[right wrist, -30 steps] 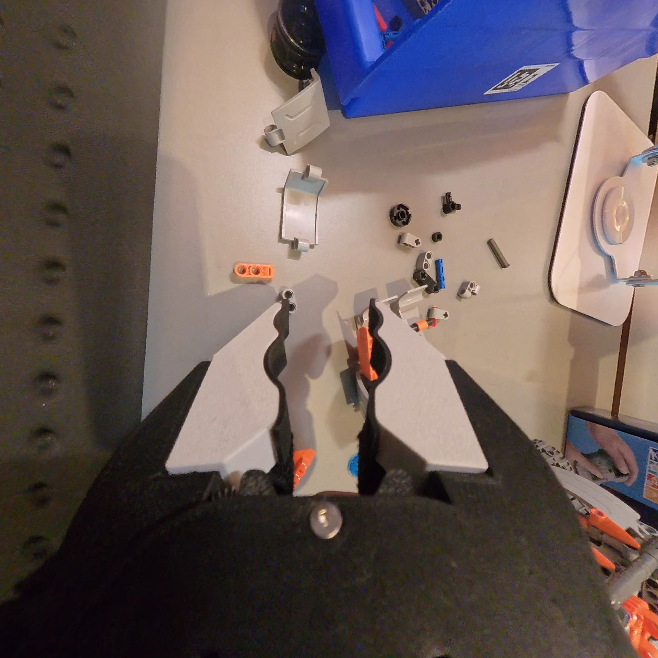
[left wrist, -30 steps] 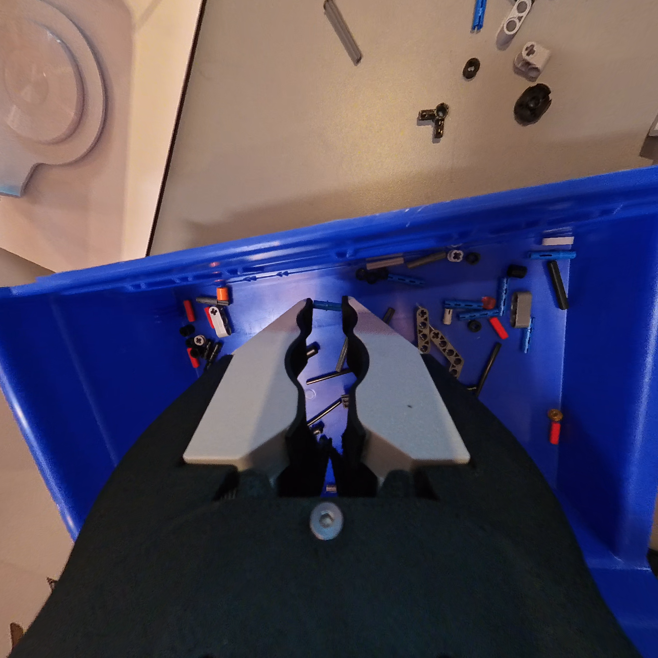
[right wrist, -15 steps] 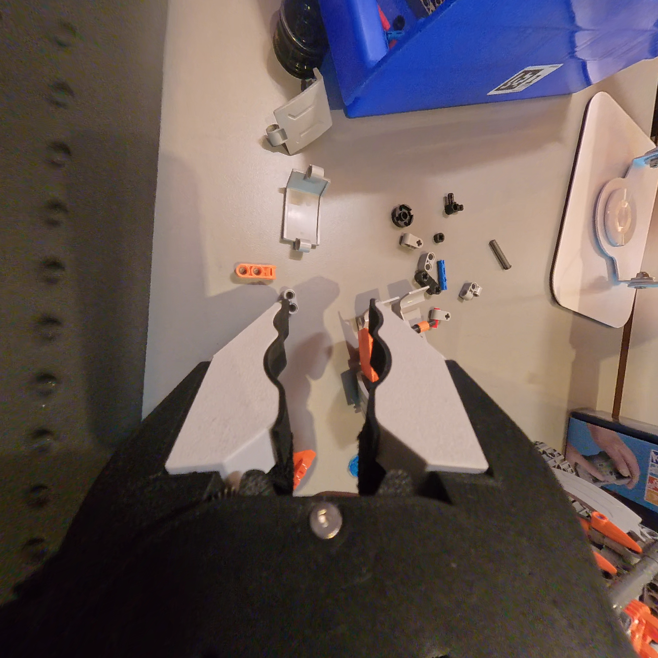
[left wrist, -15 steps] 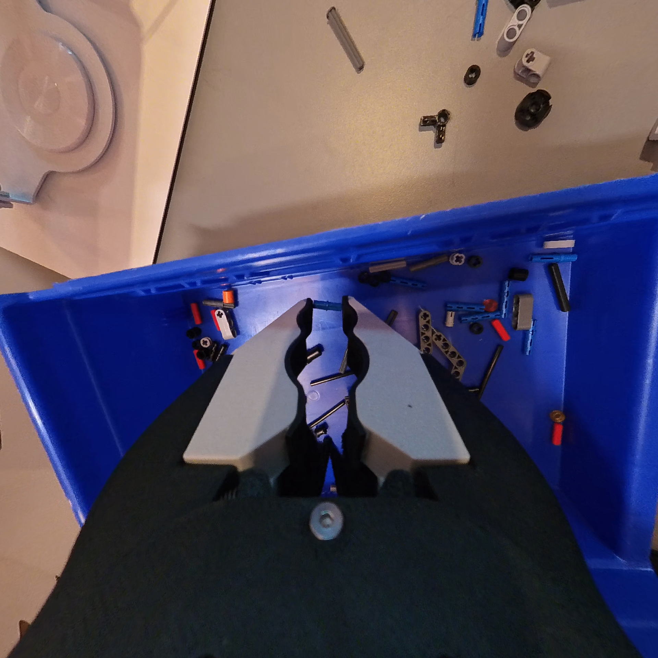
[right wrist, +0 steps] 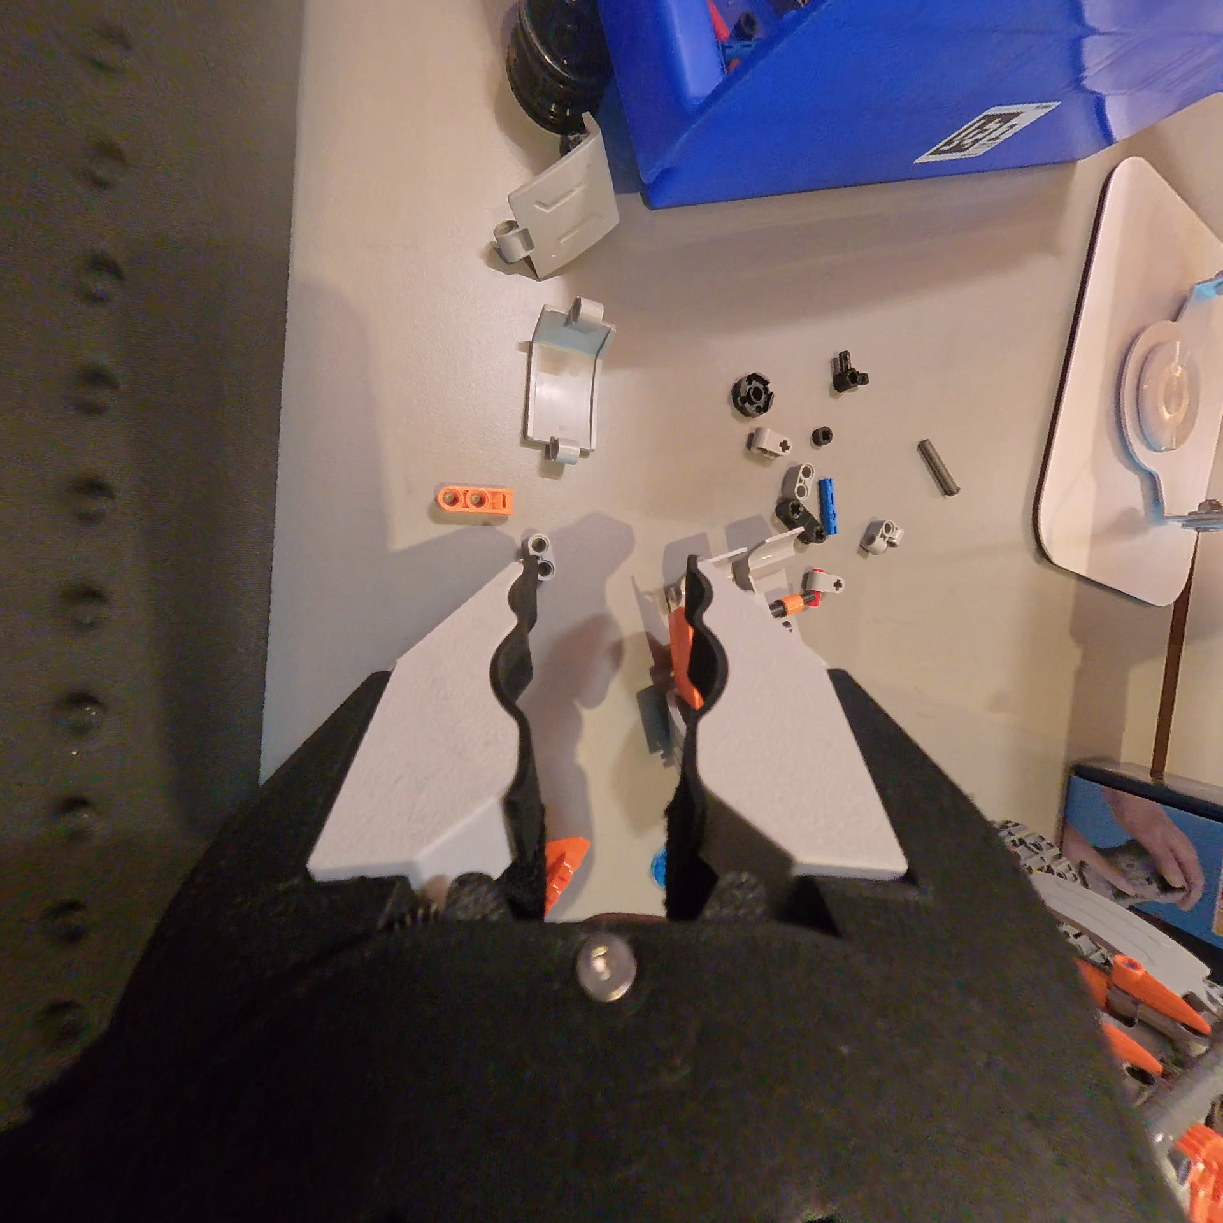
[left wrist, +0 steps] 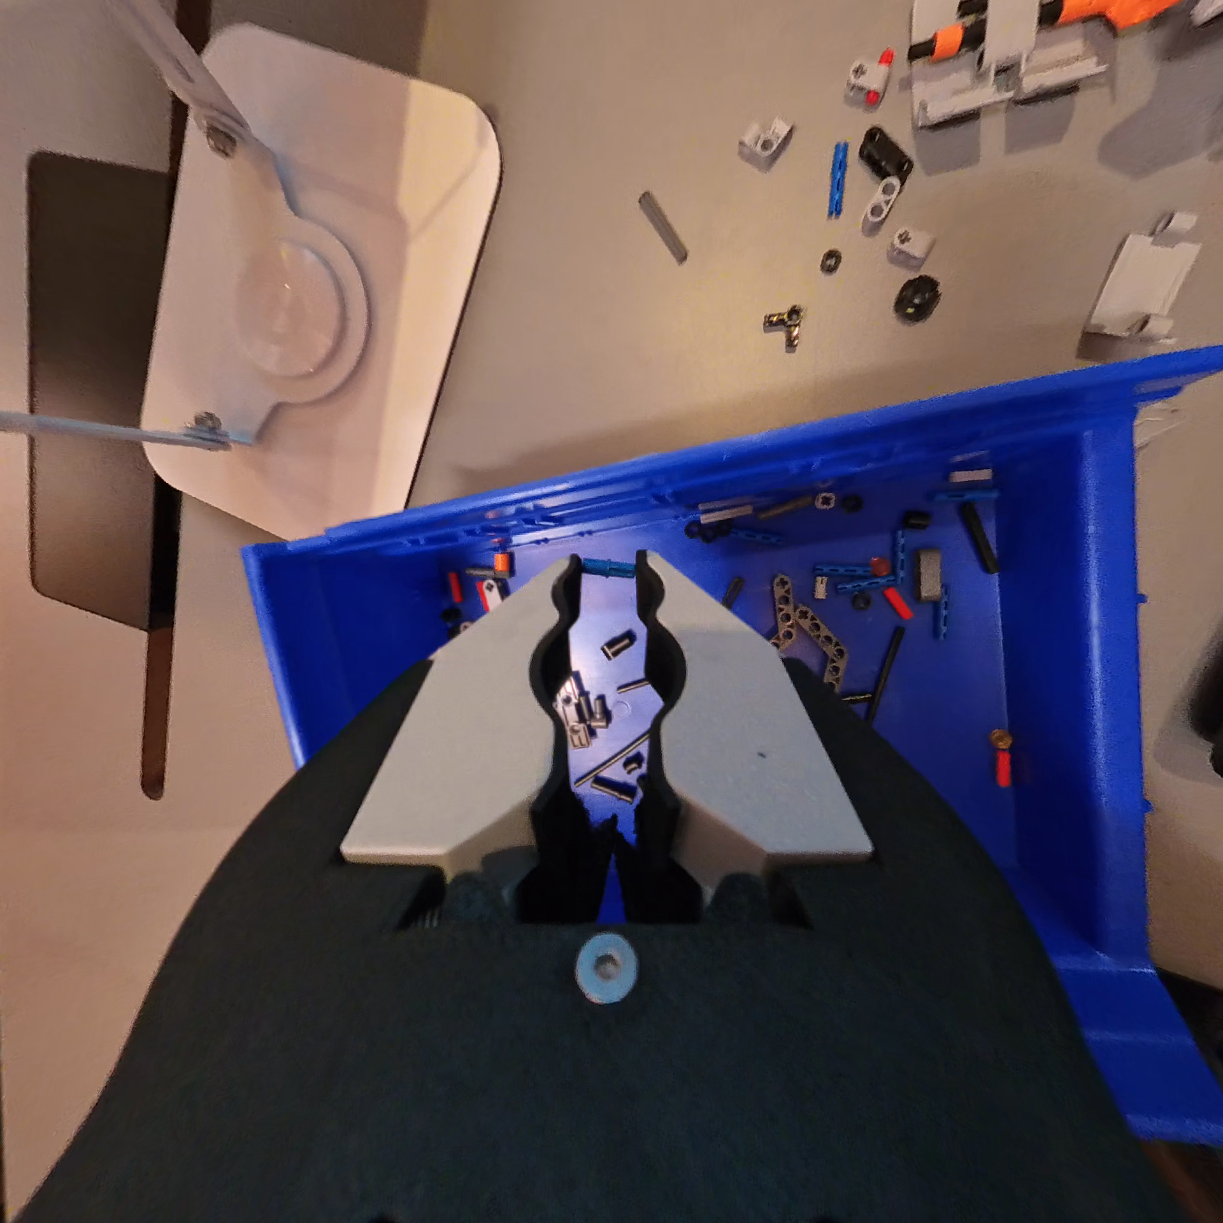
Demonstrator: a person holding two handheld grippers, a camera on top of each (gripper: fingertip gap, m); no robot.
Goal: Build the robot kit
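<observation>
My left gripper (left wrist: 606, 577) is shut on a small blue pin (left wrist: 607, 567), held crosswise between its fingertips above the open blue bin (left wrist: 728, 456). Several small black, grey, red and blue parts lie on the bin's floor below. My right gripper (right wrist: 612, 569) is open and empty, hovering over the light table. A small grey two-hole connector (right wrist: 539, 557) lies at its left fingertip. An orange and grey piece (right wrist: 678, 652) lies under its right finger, partly hidden. The blue bin also shows in the right wrist view (right wrist: 860, 99) at the top.
An orange two-hole beam (right wrist: 474, 499), two grey curved panels (right wrist: 566, 384) (right wrist: 562, 205), a black wheel (right wrist: 549, 66) and scattered small parts (right wrist: 804, 496) lie on the table. A white plate with a round lens (left wrist: 298, 298) lies left of the bin. A dark perforated wall (right wrist: 132, 463) bounds the table. Some 25 centimeters of space lies between my two pairs of fingers. My right gripper's tips are some 15 centimeters from the black wheel (right wrist: 549, 66).
My left gripper has pulled up and back from the bin with the blue pin still in it, so more table and the white plate show. My right gripper has barely moved.
</observation>
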